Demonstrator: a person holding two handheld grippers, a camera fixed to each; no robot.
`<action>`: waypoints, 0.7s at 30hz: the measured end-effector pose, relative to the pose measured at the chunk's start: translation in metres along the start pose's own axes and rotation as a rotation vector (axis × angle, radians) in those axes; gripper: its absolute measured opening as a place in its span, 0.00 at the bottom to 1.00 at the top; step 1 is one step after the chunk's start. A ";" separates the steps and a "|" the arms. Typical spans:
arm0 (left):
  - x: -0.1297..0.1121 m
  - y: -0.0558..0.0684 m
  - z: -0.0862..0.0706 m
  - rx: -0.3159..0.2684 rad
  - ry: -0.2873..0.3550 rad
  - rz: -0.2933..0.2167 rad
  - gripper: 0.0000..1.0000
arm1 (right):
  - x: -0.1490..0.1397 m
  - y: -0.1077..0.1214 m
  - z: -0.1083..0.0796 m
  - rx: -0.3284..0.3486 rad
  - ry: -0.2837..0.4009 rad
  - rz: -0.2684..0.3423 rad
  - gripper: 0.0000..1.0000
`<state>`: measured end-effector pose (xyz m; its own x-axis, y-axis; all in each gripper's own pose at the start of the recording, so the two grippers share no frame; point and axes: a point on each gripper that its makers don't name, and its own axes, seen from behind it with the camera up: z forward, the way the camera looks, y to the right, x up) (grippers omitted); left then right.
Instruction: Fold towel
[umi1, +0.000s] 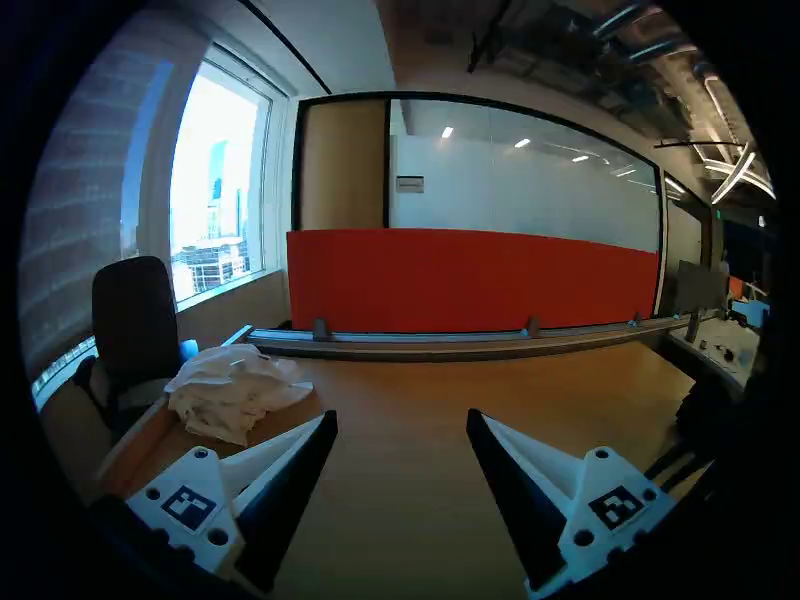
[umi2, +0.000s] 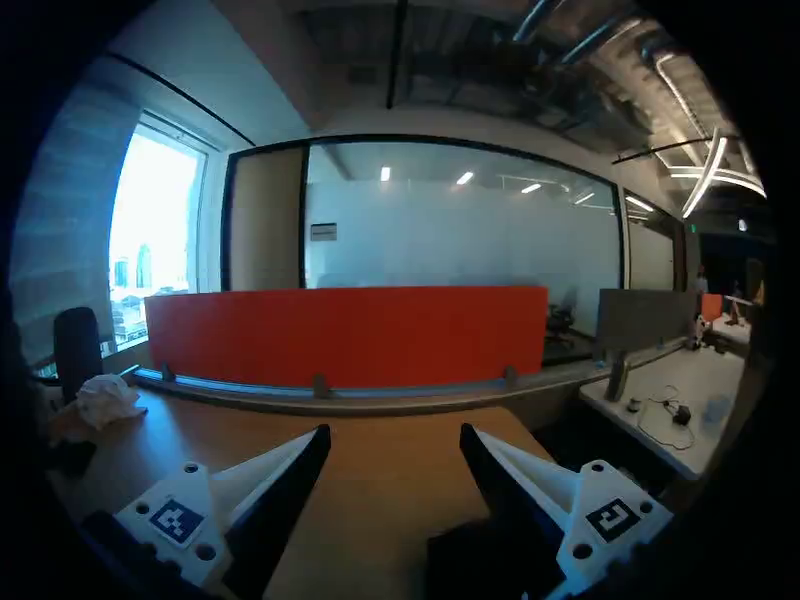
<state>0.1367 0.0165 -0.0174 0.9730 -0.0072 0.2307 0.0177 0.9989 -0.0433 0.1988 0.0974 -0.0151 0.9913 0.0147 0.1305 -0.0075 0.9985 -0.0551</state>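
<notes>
Towel (umi1: 235, 388): white, crumpled in a loose heap at the left end of the desk (umi1: 430, 500), near its left edge and just before the dark chair (umi1: 135, 320). No folds or straight edges were legible, so no true long axis or pointing direction could be told (the heap merely spread a little wider than high across the left gripper view). In the right gripper view it appeared small and far to the left, on the same desk. Left gripper (umi1: 400, 414): fingers spread wide, nothing between them, held above bare wood with the towel ahead and to the left of its left finger, apart from it. Right gripper (umi2: 394, 428): fingers likewise parted and empty, over the desk, well apart from the towel. Orange divider (umi1: 470, 280): stood along the far edge of the desk. Window (umi1: 215, 190): bright, behind the chair at left.
</notes>
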 end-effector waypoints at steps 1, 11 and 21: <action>0.000 0.000 0.000 -0.001 0.001 0.001 0.96 | 0.001 -0.003 0.001 0.002 0.002 0.001 1.00; 0.007 -0.003 0.004 -0.007 0.023 0.001 0.96 | 0.012 -0.034 0.007 0.014 0.031 0.004 1.00; 0.013 -0.004 0.008 -0.014 0.046 -0.015 0.96 | 0.014 -0.064 0.015 0.012 0.041 0.003 1.00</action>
<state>0.1476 0.0131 -0.0069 0.9821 -0.0242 0.1869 0.0348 0.9979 -0.0539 0.2115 0.0343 0.0047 0.9959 0.0160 0.0895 -0.0122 0.9990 -0.0432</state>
